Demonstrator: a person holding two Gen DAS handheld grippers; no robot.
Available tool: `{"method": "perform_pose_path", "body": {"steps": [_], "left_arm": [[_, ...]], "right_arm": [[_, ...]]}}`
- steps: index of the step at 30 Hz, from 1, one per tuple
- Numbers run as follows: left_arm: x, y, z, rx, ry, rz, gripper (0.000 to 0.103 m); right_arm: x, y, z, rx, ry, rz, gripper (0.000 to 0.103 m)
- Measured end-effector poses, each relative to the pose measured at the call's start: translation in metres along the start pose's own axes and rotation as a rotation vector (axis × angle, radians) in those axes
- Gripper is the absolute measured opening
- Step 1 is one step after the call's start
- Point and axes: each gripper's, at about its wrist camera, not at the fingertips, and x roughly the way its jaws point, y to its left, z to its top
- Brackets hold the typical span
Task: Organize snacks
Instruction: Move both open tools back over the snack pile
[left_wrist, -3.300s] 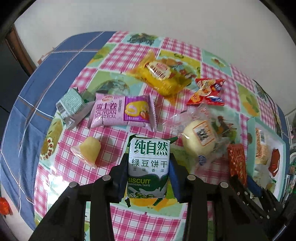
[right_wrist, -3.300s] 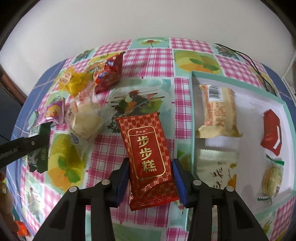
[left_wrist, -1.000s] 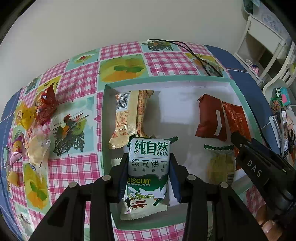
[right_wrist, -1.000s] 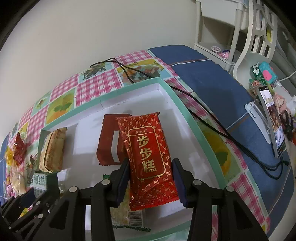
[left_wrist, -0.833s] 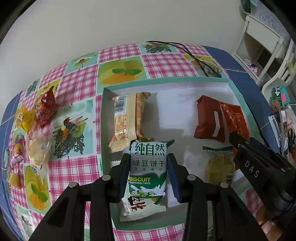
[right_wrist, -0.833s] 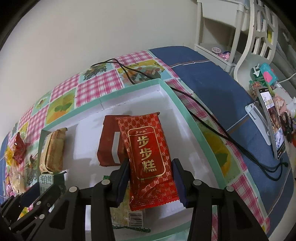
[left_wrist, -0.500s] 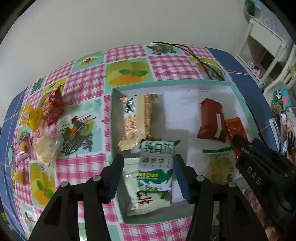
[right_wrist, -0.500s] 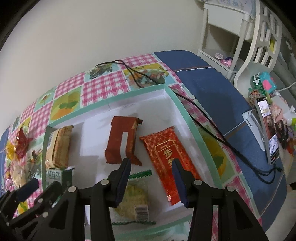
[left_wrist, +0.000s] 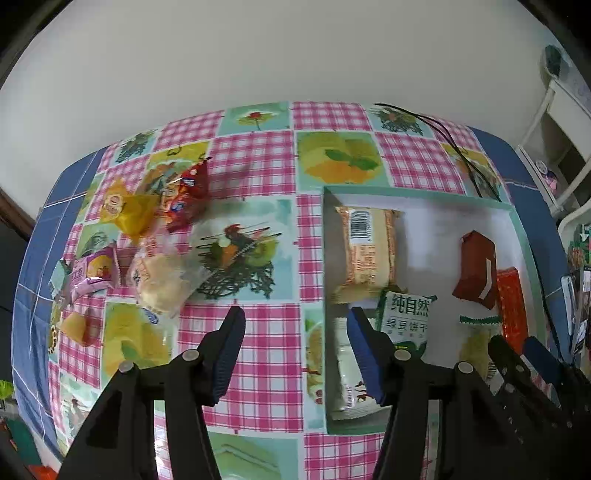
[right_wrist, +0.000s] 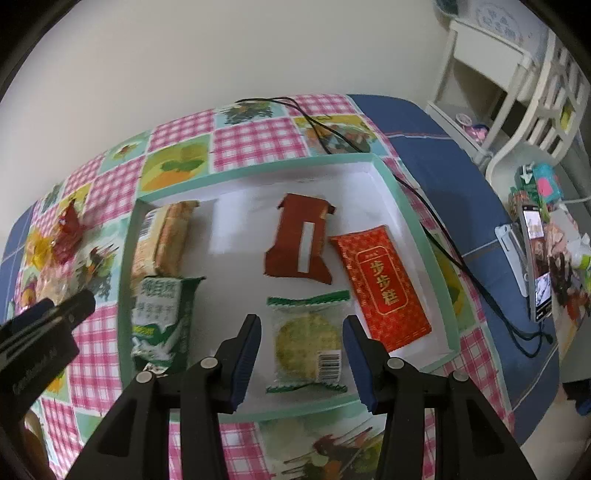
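A white tray with a teal rim (left_wrist: 413, 192) (right_wrist: 258, 171) holds several snacks. The green biscuit pack (left_wrist: 406, 319) (right_wrist: 162, 317) lies in it beside a tan wafer pack (left_wrist: 367, 251) (right_wrist: 162, 236). The red patterned cake pack (right_wrist: 380, 280) (left_wrist: 511, 306) lies at the tray's right, next to a dark red packet (right_wrist: 301, 240) and a clear-wrapped green cookie (right_wrist: 308, 343). My left gripper (left_wrist: 295, 336) is open and empty over the tray's left rim. My right gripper (right_wrist: 301, 341) is open and empty above the cookie.
Loose snacks lie on the checked tablecloth to the left: a red packet (left_wrist: 186, 195), a yellow packet (left_wrist: 125, 208), a clear-wrapped bun (left_wrist: 159, 280), a pink roll pack (left_wrist: 94, 273). A black cable (right_wrist: 424, 192) runs past the tray's right side. A white shelf (right_wrist: 491, 74) stands right.
Both grippers opened and let go: the green biscuit pack and the red cake pack now lie in the tray. Both grippers pulled back, the left swinging leftward.
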Motion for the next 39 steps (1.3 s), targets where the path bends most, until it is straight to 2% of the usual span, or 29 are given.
{"method": "perform_pose_path", "body": {"steps": [12,14,15,16,17,19,22,23,31,34,36,39], "left_arm": [[-0.011,0.009,-0.002,-0.015,-0.028,0.007,0.059],[-0.011,0.010,-0.002,-0.017,-0.027,0.011,0.060],[-0.011,0.012,-0.002,-0.019,-0.026,0.012,0.065],[-0.011,0.013,-0.002,-0.023,-0.026,0.014,0.069],[-0.010,0.015,-0.003,-0.026,-0.026,0.018,0.072],[-0.009,0.018,-0.003,-0.035,-0.026,0.035,0.084],[-0.007,0.026,-0.004,-0.051,-0.030,0.060,0.090],[-0.006,0.029,-0.004,-0.056,-0.029,0.065,0.091],[0.001,0.050,-0.005,-0.100,-0.012,0.105,0.093],[0.003,0.055,-0.006,-0.110,-0.003,0.113,0.095],[0.004,0.058,-0.006,-0.115,0.000,0.117,0.101],[0.002,0.063,-0.006,-0.121,-0.004,0.116,0.102]], "right_arm": [[-0.016,0.020,-0.012,-0.052,-0.020,0.008,0.050],[-0.016,0.021,-0.011,-0.051,-0.020,0.010,0.050],[-0.015,0.021,-0.011,-0.051,-0.019,0.008,0.050],[-0.015,0.021,-0.011,-0.053,-0.017,0.007,0.053],[-0.014,0.021,-0.011,-0.051,-0.014,0.006,0.060],[-0.013,0.021,-0.011,-0.044,-0.011,0.006,0.068],[-0.011,0.022,-0.011,-0.042,-0.011,0.006,0.086],[-0.011,0.023,-0.011,-0.042,-0.014,0.005,0.088],[-0.012,0.027,-0.010,-0.043,-0.029,0.004,0.103],[-0.012,0.028,-0.009,-0.038,-0.030,0.004,0.103],[-0.012,0.028,-0.009,-0.032,-0.032,0.002,0.103],[-0.013,0.033,-0.009,-0.039,-0.037,-0.001,0.103]]}}
